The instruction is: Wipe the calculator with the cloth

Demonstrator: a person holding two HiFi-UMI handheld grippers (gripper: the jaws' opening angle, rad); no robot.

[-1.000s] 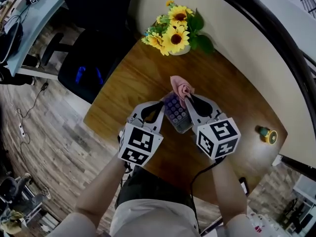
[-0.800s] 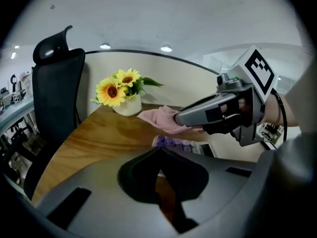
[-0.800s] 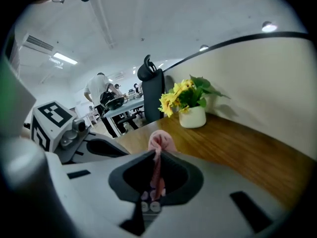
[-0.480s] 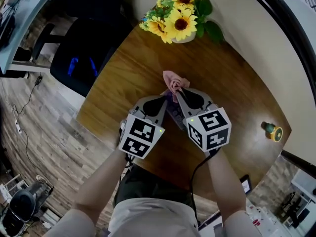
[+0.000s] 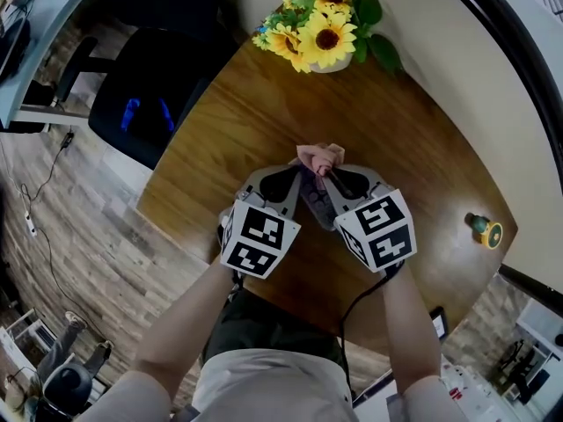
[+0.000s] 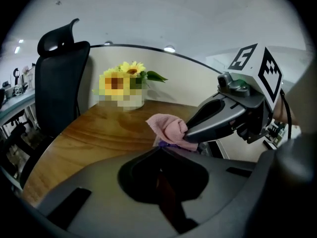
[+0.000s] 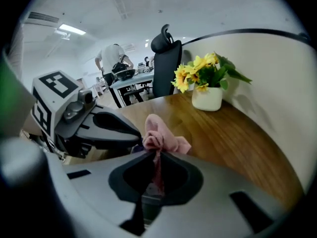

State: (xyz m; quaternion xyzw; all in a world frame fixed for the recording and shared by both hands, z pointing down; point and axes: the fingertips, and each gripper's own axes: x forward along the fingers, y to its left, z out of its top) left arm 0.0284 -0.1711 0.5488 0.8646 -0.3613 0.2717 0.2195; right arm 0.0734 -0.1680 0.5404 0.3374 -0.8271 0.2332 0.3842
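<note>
Surface: round-edged wooden table (image 5: 230, 139) set against a beige wall, with plank flooring (image 5: 79, 236) at the left of the head view.
Left gripper (image 6: 159, 150): jaws drawn in to a narrow slit. A purple edge of the calculator (image 6: 171, 145) sits right at their tip and appears to be nipped there.
Right gripper (image 7: 154, 153): jaws clamped on the pink cloth (image 7: 159, 134). A strip of the fabric runs down between them, and the rest bunches up in a knot above the tip.
Gripper layout: in the head view both units lie side by side at the centre of the frame, tips pointing toward the top and converging. The marker cubes are nearest the person's forearms.
Calculator position: flat on the table in the gap between the two grippers, centre of the head view. Its near end shows between the gripper bodies and its far end is under the cloth.
Cloth position: just above the gripper tips in the head view, touching the far end of the calculator.
Sunflowers (image 5: 325, 32): in a white pot, top centre of the head view, well apart from the grippers.
Small yellow object (image 5: 482, 231): right edge of the table, too small to identify.
Office chair (image 5: 145, 104): black, upper left, beside the table edge.
Background: a person (image 7: 113, 58) stands at a desk, upper centre of the right gripper view.
</note>
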